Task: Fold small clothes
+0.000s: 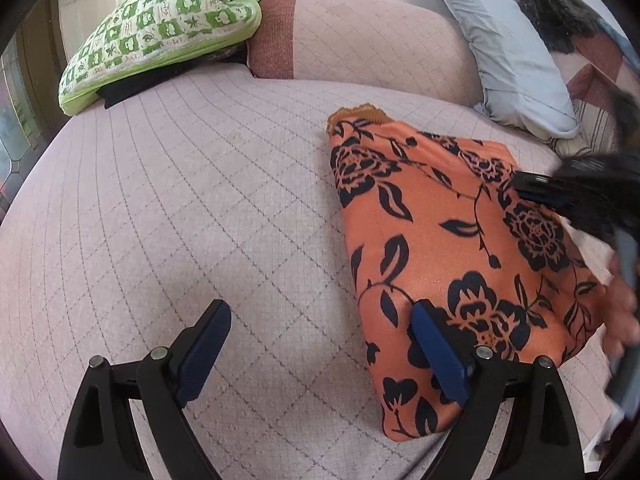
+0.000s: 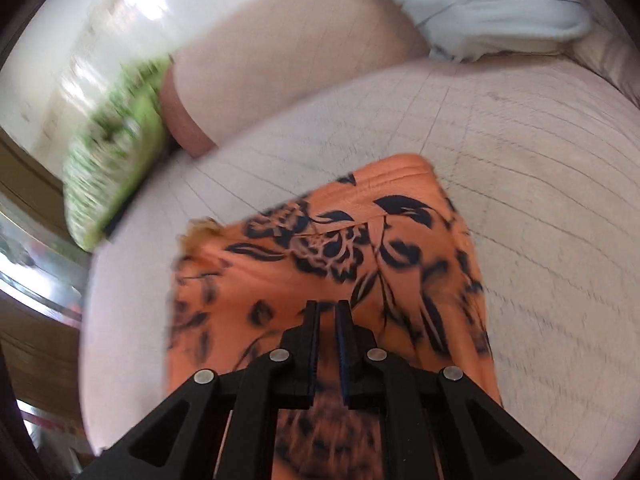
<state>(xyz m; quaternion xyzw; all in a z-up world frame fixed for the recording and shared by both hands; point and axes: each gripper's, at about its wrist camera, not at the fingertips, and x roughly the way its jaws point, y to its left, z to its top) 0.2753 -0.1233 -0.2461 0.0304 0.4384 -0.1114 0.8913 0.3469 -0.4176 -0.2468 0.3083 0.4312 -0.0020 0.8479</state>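
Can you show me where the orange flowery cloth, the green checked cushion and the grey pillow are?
orange flowery cloth (image 1: pixel 436 240): left wrist view, its middle.
green checked cushion (image 1: pixel 160 36): left wrist view, top face.
grey pillow (image 1: pixel 508 48): left wrist view, its centre.

Closed right tongs (image 2: pixel 328 312) over orange garment (image 2: pixel 320 248)

A pink quilted bed (image 1: pixel 180 200) carries the folded orange floral garment (image 1: pixel 440 240) at three o'clock, a green patterned bundle (image 1: pixel 160 36) at eleven, pillows (image 1: pixel 508 48) at one.

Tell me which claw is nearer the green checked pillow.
Left. The left claw hangs open over bare quilt beside the orange floral cloth, on the green checked pillow's side; the right claw, shut, sits over that cloth.
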